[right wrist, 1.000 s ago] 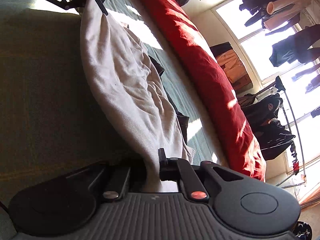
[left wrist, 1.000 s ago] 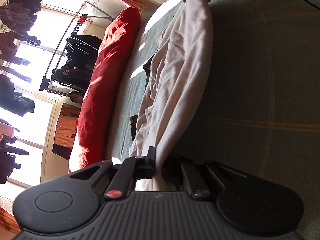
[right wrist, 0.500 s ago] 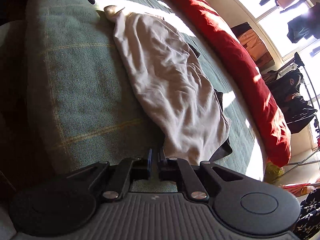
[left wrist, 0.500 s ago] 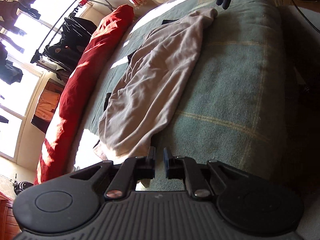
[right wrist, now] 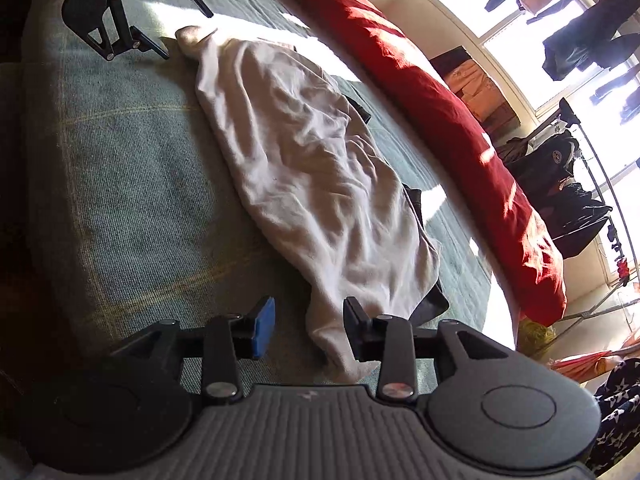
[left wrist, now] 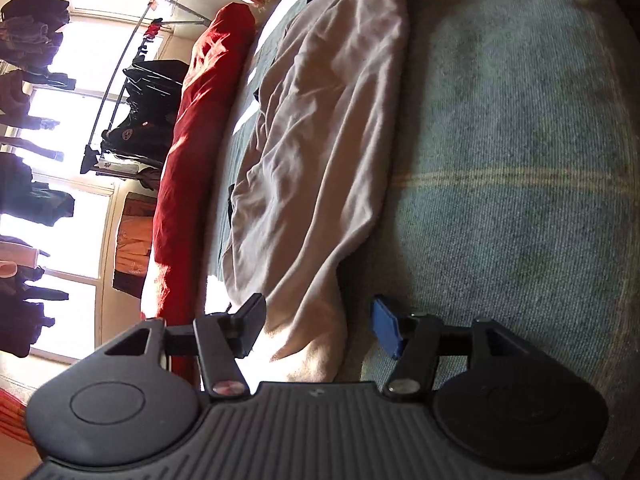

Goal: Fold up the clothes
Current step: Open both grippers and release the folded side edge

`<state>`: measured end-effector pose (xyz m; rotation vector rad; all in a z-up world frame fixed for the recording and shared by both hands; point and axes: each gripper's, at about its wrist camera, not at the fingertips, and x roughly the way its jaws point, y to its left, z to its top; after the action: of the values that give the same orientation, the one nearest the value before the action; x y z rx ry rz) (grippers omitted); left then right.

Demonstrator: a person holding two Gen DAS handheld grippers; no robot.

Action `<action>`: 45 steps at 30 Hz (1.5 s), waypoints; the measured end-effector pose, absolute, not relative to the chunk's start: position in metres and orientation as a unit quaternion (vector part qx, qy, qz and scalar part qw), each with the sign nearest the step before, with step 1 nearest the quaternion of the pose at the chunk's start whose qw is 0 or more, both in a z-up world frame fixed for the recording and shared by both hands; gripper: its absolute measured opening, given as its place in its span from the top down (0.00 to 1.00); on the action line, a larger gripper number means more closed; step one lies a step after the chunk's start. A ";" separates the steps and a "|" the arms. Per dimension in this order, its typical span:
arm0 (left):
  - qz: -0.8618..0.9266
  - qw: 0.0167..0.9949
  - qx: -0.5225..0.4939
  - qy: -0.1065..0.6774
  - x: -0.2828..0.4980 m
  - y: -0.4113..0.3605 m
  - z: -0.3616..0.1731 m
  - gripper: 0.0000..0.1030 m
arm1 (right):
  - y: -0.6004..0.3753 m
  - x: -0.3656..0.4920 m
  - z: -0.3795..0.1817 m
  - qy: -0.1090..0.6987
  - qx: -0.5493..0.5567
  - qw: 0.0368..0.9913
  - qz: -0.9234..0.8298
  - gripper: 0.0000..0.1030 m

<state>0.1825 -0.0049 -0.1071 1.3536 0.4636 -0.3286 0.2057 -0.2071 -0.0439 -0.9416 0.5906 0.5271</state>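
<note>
Close to the left wrist camera, the left gripper [left wrist: 316, 328] has its jaws opening, set well apart, and one end of the beige garment [left wrist: 320, 152] lies between them on the bed without being pinched. Close to the right wrist camera, the right gripper [right wrist: 308, 330] is also opening; the other narrow end of the garment [right wrist: 316, 184] lies in the gap, close against the black pad on the window side and clear of the blue pad [right wrist: 264, 332]. From there the garment stretches in a long, wrinkled band along the green blanket [right wrist: 132, 184], which has thin yellow stripes and covers the bed. A dark piece of clothing [right wrist: 432, 300] shows from under the garment's far edge. At the garment's other end, in the right wrist view, the left gripper [right wrist: 188, 16] hovers just above the cloth's tip, its fingers spread. Beyond the garment a long red duvet [right wrist: 440, 112] runs along the far side of the bed. Farther still stands a clothes rack [left wrist: 132, 92] with dark clothes, in front of bright windows [left wrist: 92, 44].
</note>
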 end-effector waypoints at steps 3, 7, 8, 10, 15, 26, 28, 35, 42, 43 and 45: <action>-0.149 0.733 0.636 0.191 0.203 -0.011 -0.119 0.39 | -0.197 0.221 -0.052 0.270 -0.444 0.815 0.255 0.58; -0.136 0.733 0.644 0.172 0.225 -0.011 -0.121 0.30 | -0.192 0.233 -0.063 0.259 -0.462 0.813 0.241 0.53; -0.135 0.734 0.643 0.171 0.228 -0.009 -0.120 0.29 | -0.193 0.232 -0.067 0.256 -0.468 0.812 0.236 0.48; -0.133 0.737 0.641 0.164 0.231 -0.005 -0.120 0.29 | -0.195 0.231 -0.074 0.250 -0.484 0.807 0.226 0.45; -0.133 0.744 0.642 0.128 0.227 -0.002 -0.123 0.29 | -0.196 0.235 -0.098 0.222 -0.543 0.788 0.186 0.43; -0.160 0.749 0.621 0.167 0.232 0.002 -0.125 0.95 | -0.173 0.279 -0.117 0.187 -0.581 0.775 0.163 0.66; -0.164 0.753 0.615 0.168 0.228 0.001 -0.121 0.96 | -0.174 0.283 -0.116 0.193 -0.575 0.777 0.166 0.85; -0.145 0.768 0.606 0.145 0.213 0.008 -0.077 0.96 | -0.185 0.281 -0.082 0.184 -0.541 0.804 0.164 0.93; -0.152 0.760 0.615 0.148 0.167 0.012 -0.061 0.97 | -0.192 0.253 -0.054 0.209 -0.513 0.810 0.194 0.94; -0.153 0.759 0.614 0.153 0.161 0.013 -0.062 0.98 | -0.192 0.248 -0.054 0.212 -0.514 0.807 0.199 0.94; -0.156 0.760 0.609 0.165 0.151 0.015 -0.063 0.98 | -0.192 0.239 -0.059 0.221 -0.519 0.799 0.208 0.94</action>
<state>0.1511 0.0151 -0.0635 1.3246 0.3601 -0.3386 0.2390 -0.1923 -0.0588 -1.1143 0.4735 0.4467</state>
